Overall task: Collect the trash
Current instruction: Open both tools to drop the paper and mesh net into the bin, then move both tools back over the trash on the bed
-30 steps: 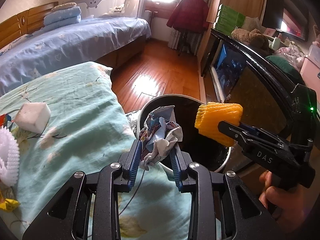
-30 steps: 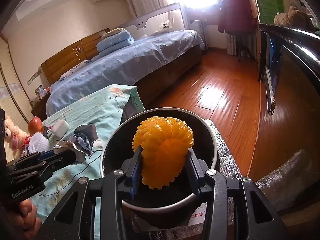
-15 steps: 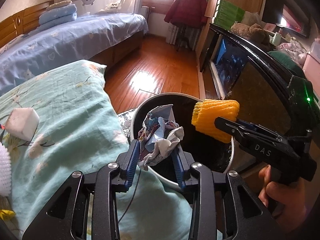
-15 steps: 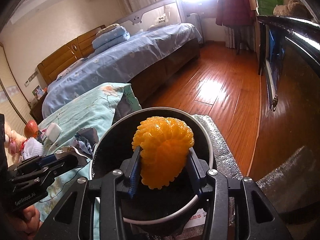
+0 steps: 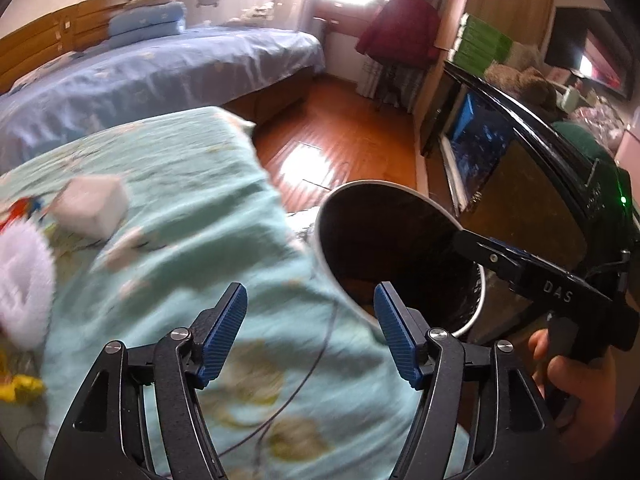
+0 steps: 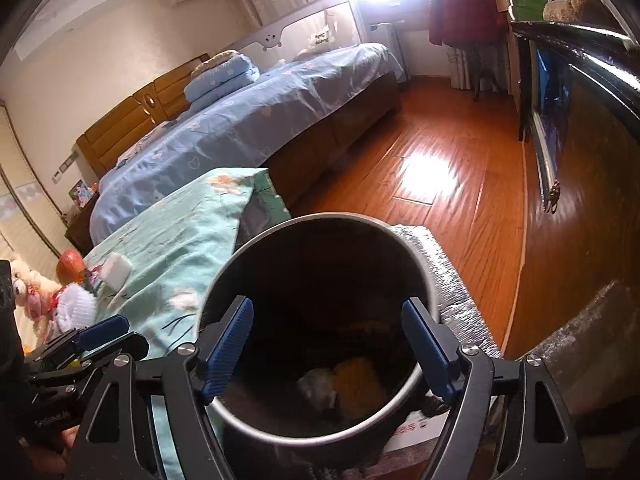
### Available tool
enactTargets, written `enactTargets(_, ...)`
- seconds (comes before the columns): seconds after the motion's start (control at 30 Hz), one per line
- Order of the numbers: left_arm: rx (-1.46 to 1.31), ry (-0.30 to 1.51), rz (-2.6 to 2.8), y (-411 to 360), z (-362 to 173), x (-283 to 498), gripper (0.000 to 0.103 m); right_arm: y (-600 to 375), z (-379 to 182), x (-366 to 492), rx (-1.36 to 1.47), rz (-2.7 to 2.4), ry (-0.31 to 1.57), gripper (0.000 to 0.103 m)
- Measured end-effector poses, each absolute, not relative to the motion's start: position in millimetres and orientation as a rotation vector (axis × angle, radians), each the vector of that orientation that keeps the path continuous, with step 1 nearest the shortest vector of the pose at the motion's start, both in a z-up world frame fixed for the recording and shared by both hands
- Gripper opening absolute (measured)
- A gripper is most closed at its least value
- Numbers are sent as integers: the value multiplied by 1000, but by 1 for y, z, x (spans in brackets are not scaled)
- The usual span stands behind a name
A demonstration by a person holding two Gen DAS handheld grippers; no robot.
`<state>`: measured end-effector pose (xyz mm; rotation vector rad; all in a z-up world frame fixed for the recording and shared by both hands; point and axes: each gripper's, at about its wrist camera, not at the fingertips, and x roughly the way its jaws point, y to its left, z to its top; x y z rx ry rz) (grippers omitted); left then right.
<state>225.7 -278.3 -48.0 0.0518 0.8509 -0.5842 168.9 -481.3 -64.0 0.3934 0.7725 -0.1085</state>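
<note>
The dark trash bin [image 6: 400, 240] with a pale rim stands beside the teal-covered table; it also shows in the left wrist view [image 5: 340, 216]. Inside it lie the orange foam net [image 6: 358, 384] and the crumpled paper [image 6: 318, 390]. My right gripper [image 6: 326, 340] is open and empty right over the bin mouth. My left gripper [image 5: 310, 332] is open and empty over the teal cloth [image 5: 180, 240], just left of the bin. On the cloth lie a white block [image 5: 94, 210], a white foam net [image 5: 22, 288] and a yellow scrap [image 5: 20, 386].
A blue bed [image 6: 248, 120] stands behind. A dark cabinet [image 5: 520, 152] runs along the right. Wooden floor [image 6: 440, 168] lies between them. A silver mat [image 6: 452, 280] lies beside the bin. A stuffed toy [image 6: 24, 284] and a red ball [image 6: 70, 266] sit at the table's far left.
Both grippers have opened. The crumpled paper and the orange foam net have dropped into the bin. The left gripper has pulled back left over the cloth.
</note>
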Motion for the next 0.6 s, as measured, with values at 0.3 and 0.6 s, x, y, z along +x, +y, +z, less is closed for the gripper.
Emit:
enactTargets(0.3, -3, 841, -456, -202, -55, 200, 71, -421, -61, 154, 400, 20, 767, 82)
enactTargets(0.6, -80, 835, -341, -129, -62, 187, 71, -354, -56, 146, 344, 128, 767, 83)
